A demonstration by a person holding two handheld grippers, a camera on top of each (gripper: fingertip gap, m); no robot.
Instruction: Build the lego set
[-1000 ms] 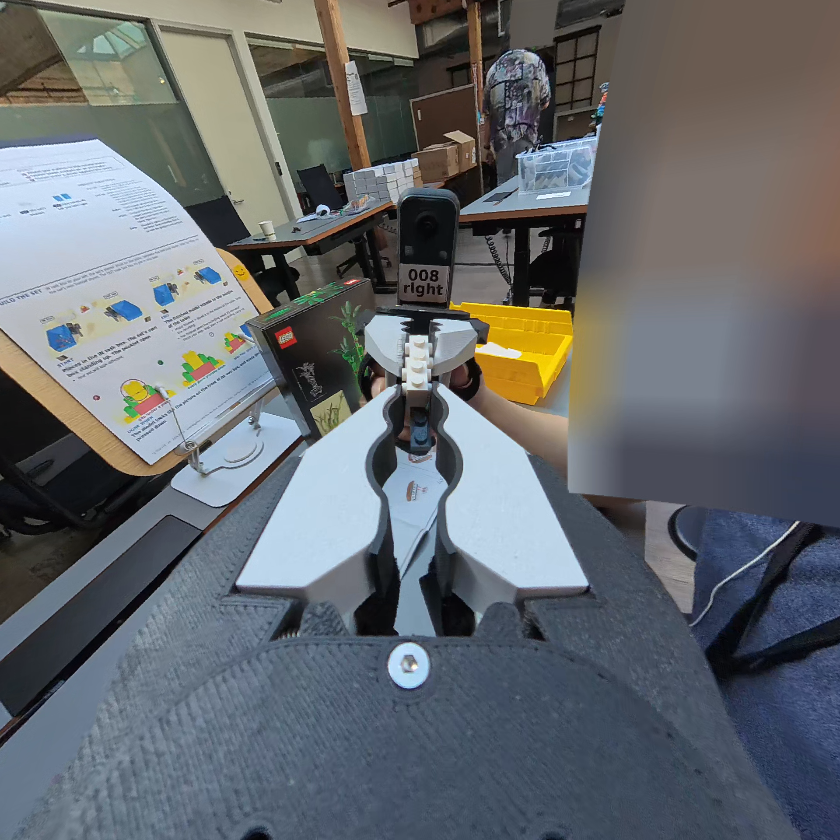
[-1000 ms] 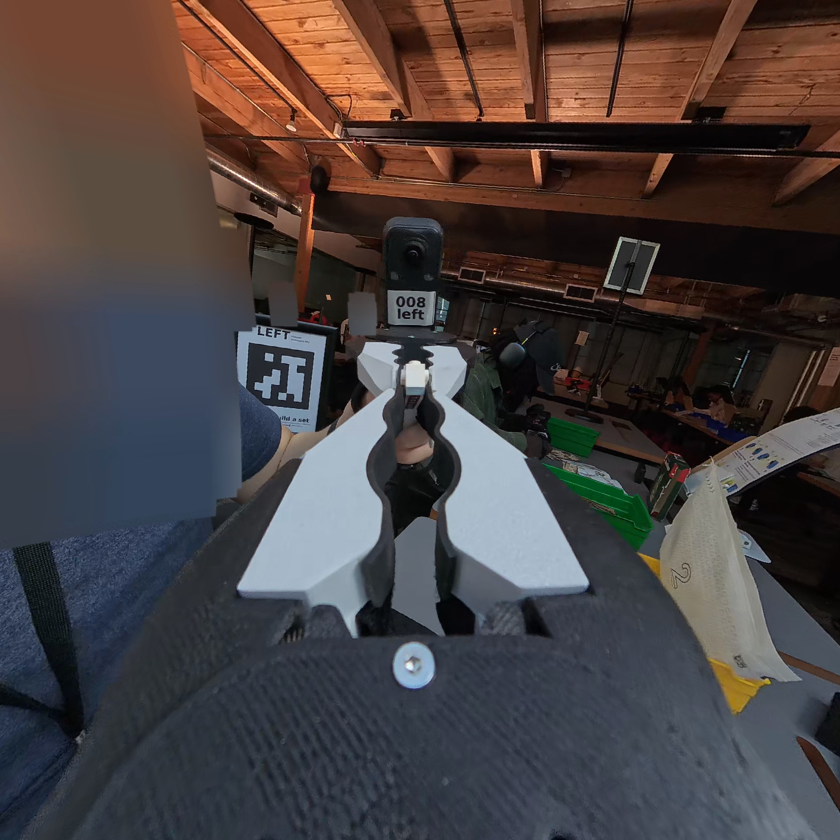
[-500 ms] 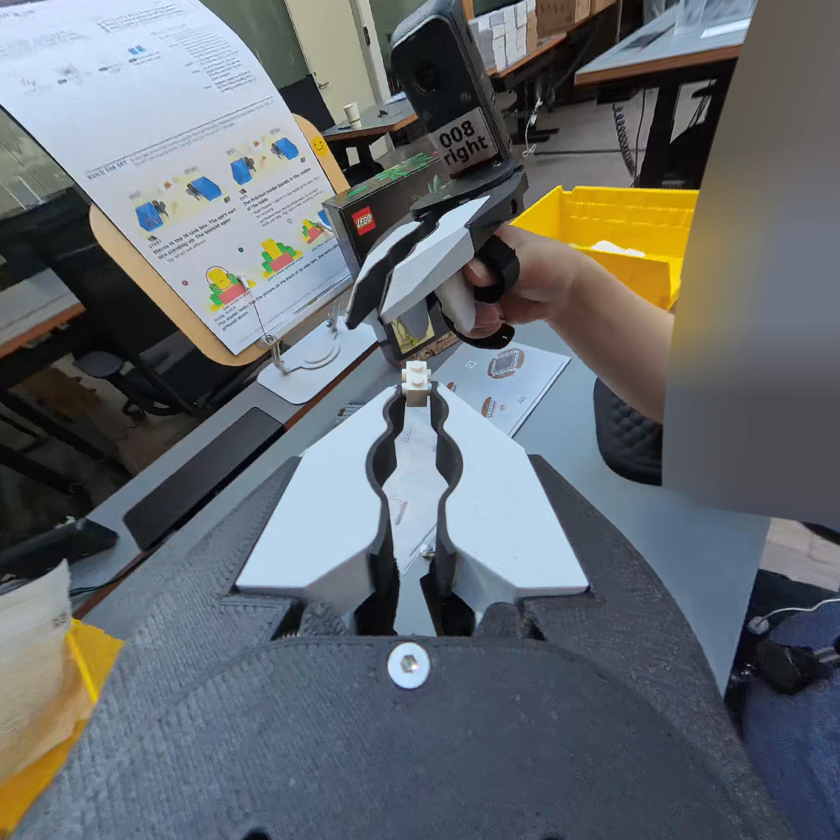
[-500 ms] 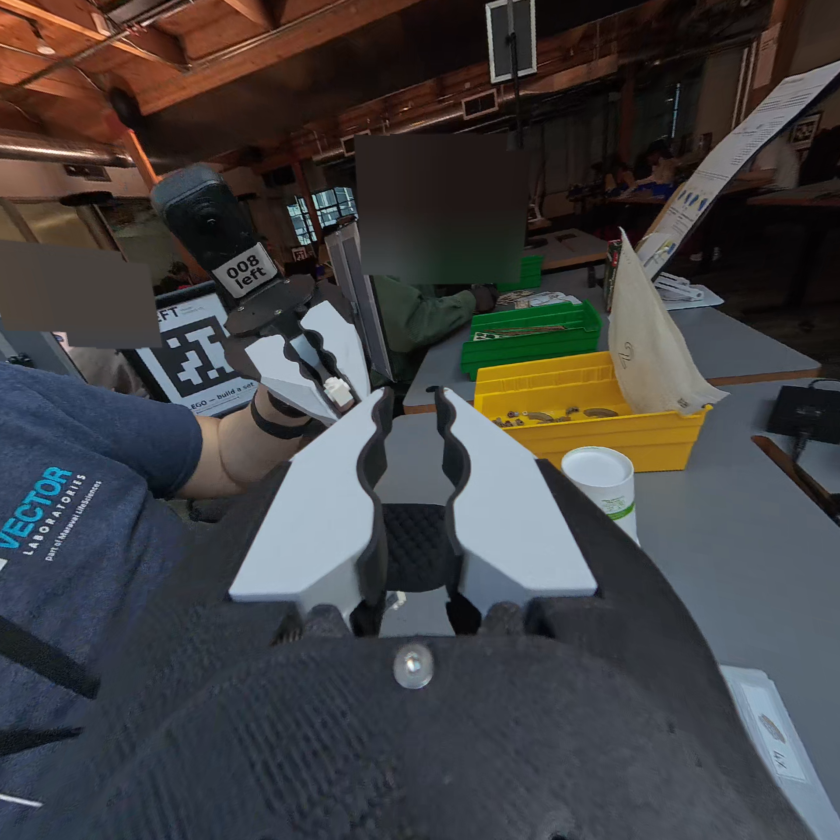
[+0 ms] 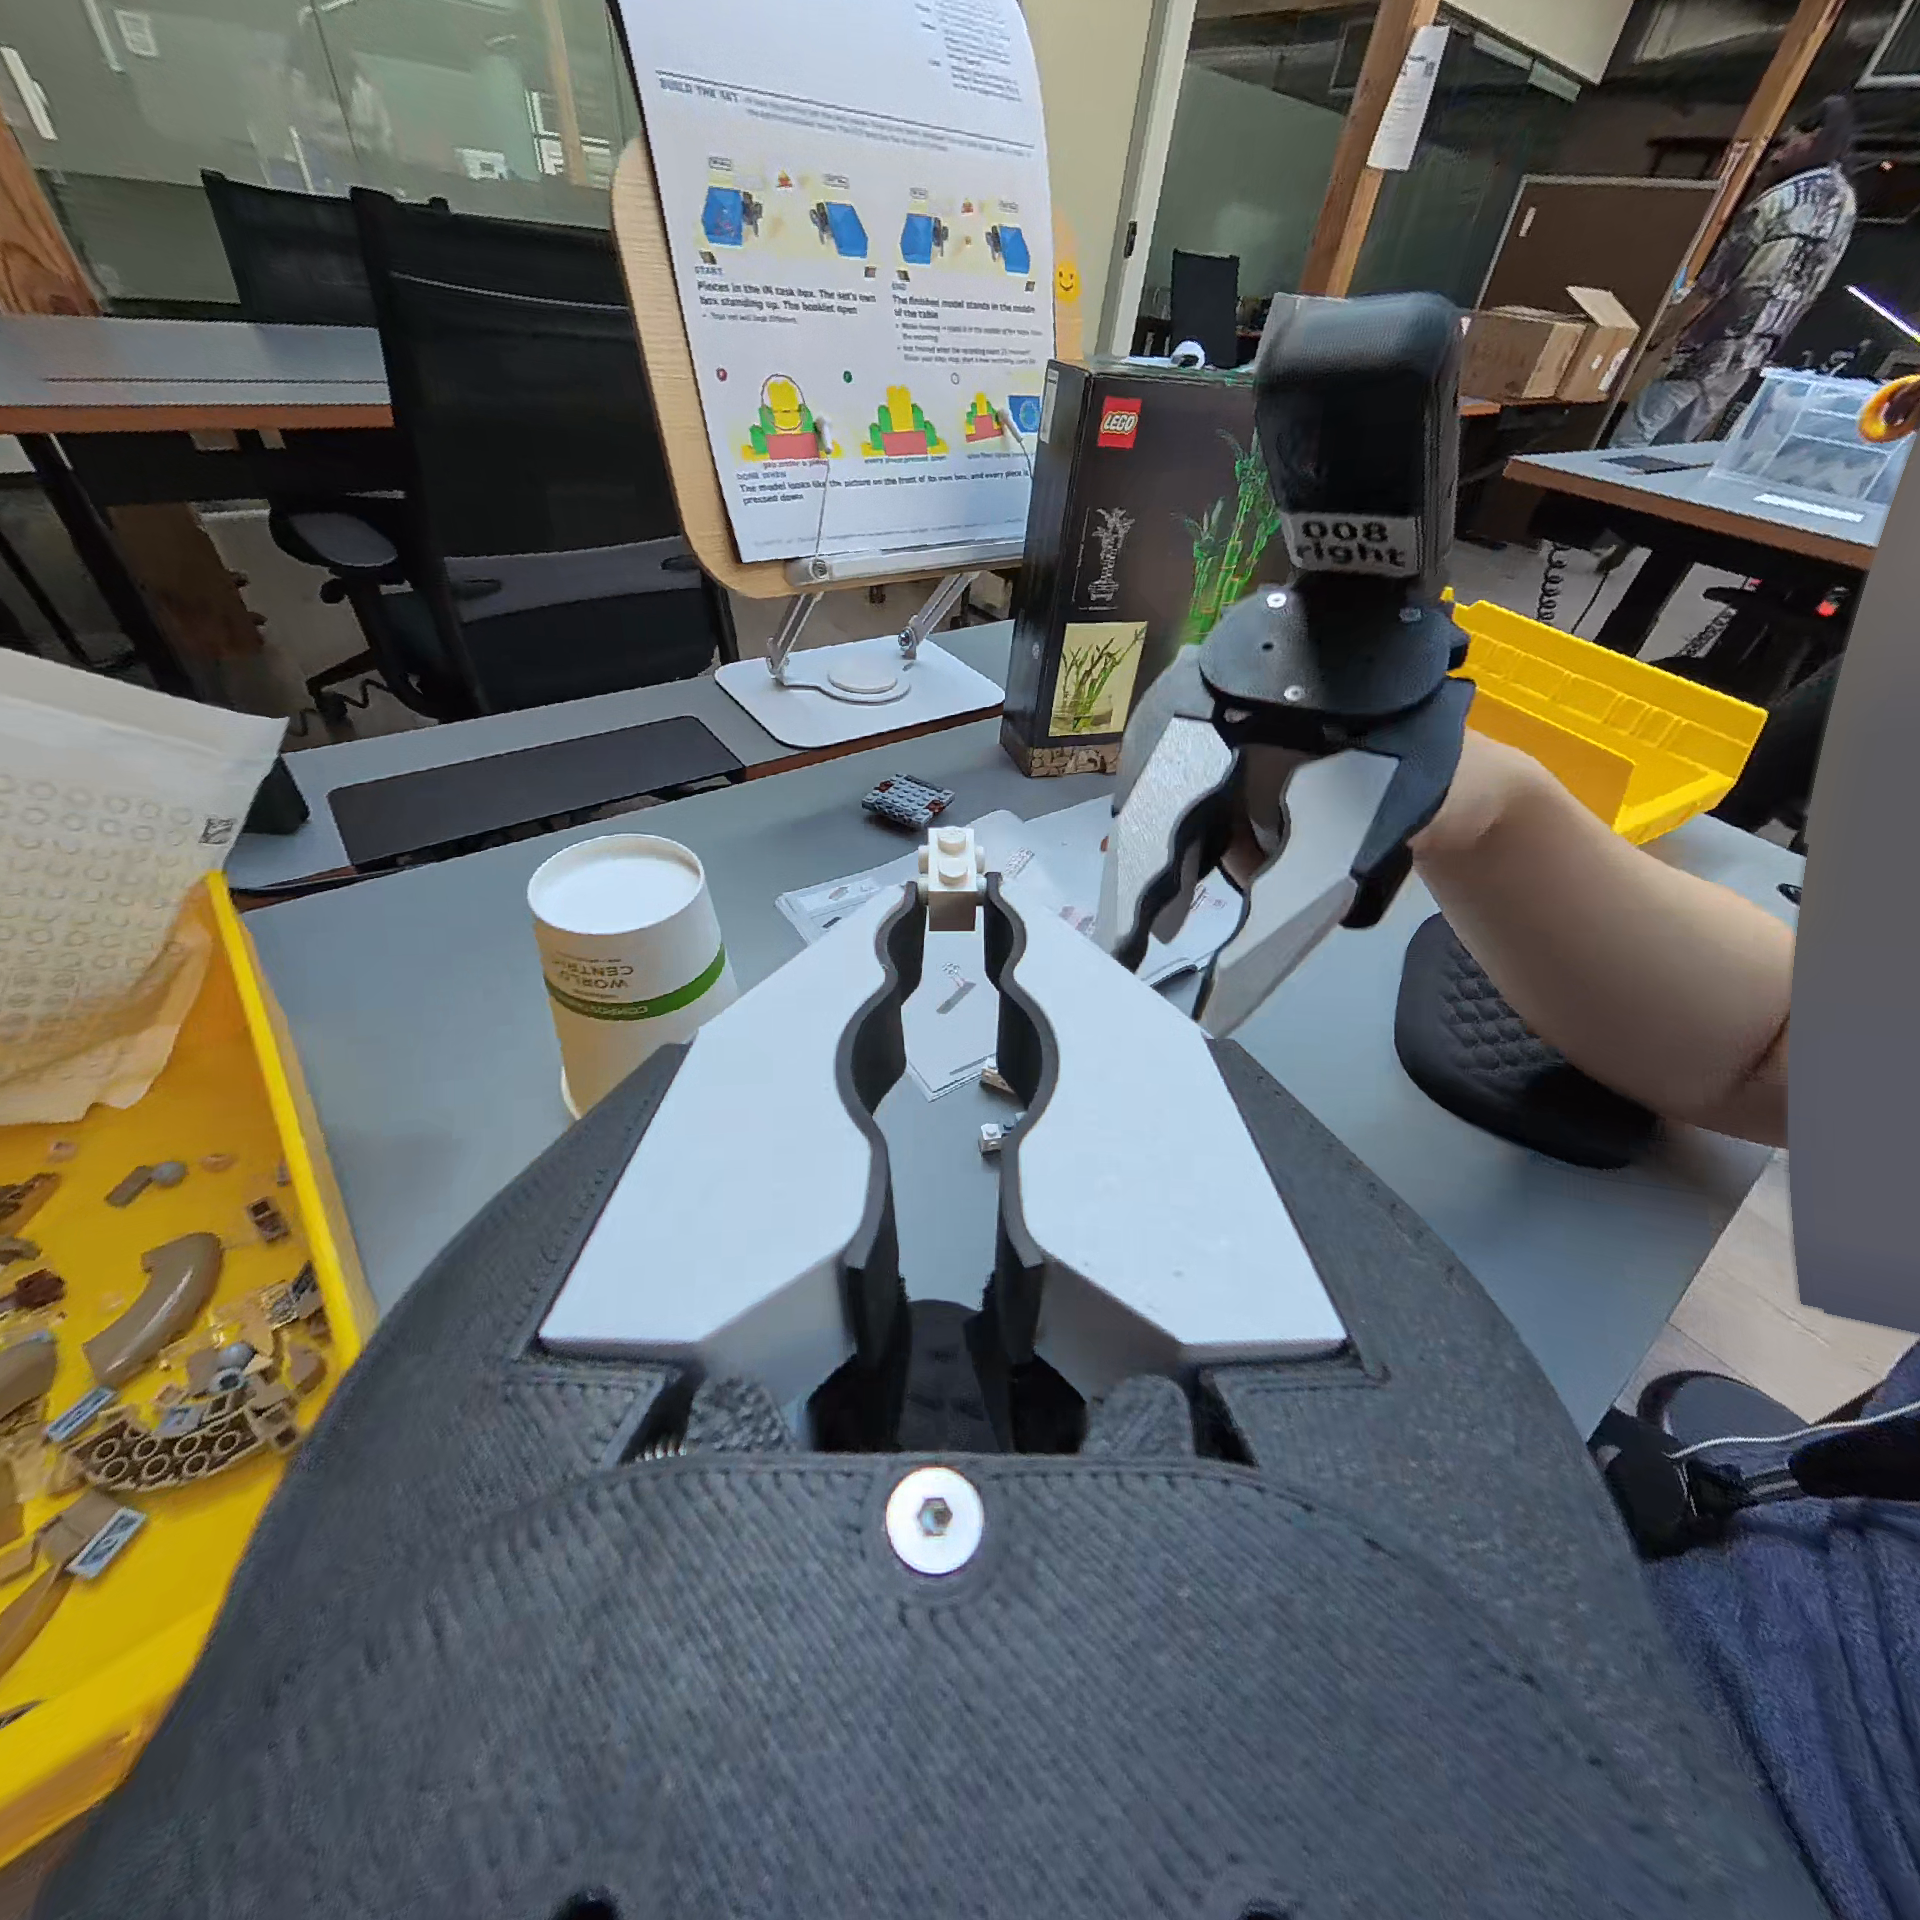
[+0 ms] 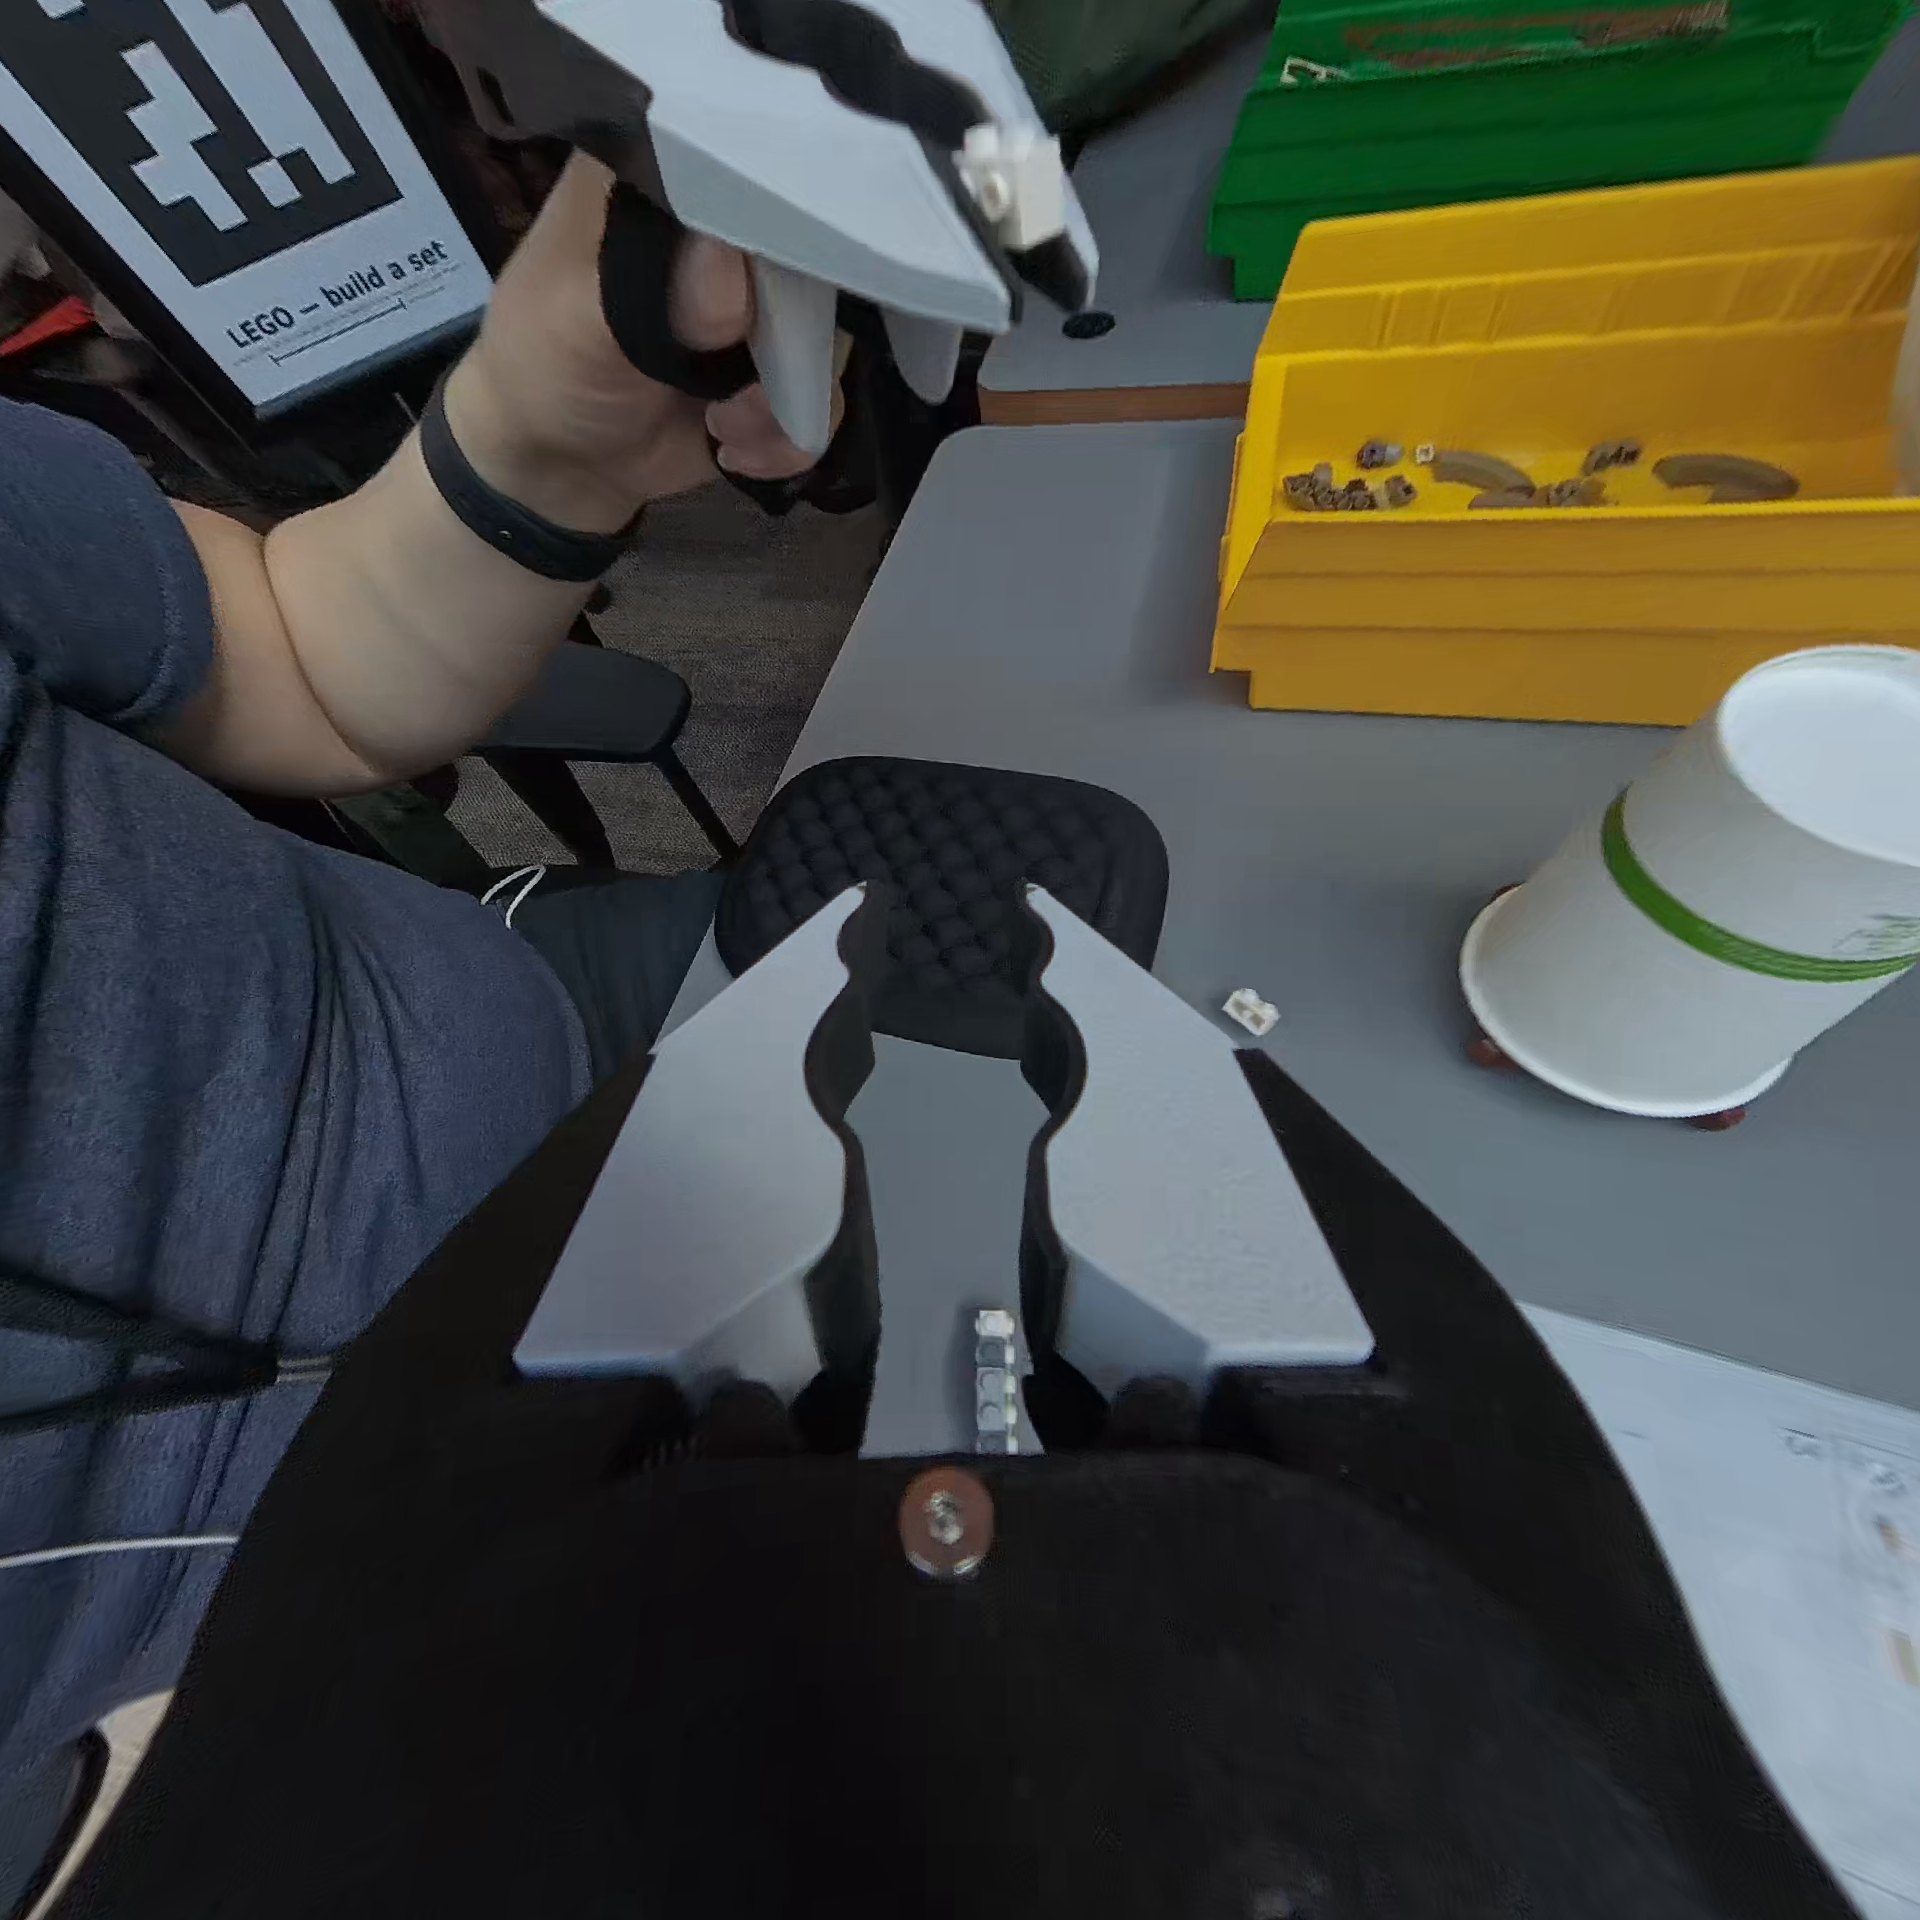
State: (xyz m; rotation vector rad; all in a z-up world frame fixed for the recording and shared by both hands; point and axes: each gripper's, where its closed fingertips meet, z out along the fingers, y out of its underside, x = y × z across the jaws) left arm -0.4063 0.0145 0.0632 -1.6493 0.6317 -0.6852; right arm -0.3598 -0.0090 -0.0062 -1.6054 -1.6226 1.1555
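Note:
My left gripper (image 5: 951, 904) is shut on a small white lego assembly (image 5: 954, 878) and holds it above the grey table (image 5: 436, 997). It also shows in the right wrist view (image 6: 1023, 244) at the top, the white piece (image 6: 1013, 187) in its tips. My right gripper (image 6: 945, 904) is open and empty, pointing down over the table's near edge. In the left wrist view the right gripper (image 5: 1174, 987) hangs just right of the white assembly. A grey studded strip (image 6: 995, 1382) lies on the table between the right fingers. A small white brick (image 6: 1250, 1010) lies beside them.
An upturned paper cup (image 5: 623, 956) stands left of centre. A yellow bin (image 5: 260, 1195) holds several brown pieces. Behind are the lego box (image 5: 1132, 561), the instruction sheet (image 5: 862, 291), a dark small assembly (image 5: 906, 800) and a booklet (image 6: 1766, 1507). A black pad (image 6: 935, 852) sits at the table edge. The left gripper's tips are roughly 9 cm from the right gripper's. The left gripper is farther from the small white brick (image 6: 1250, 1010), some 20 cm, than the right, some 15 cm.
The two grippers met in the air on the white assembly. The right gripper let go, opened and swung down to the table. The left gripper lowered, still holding it.

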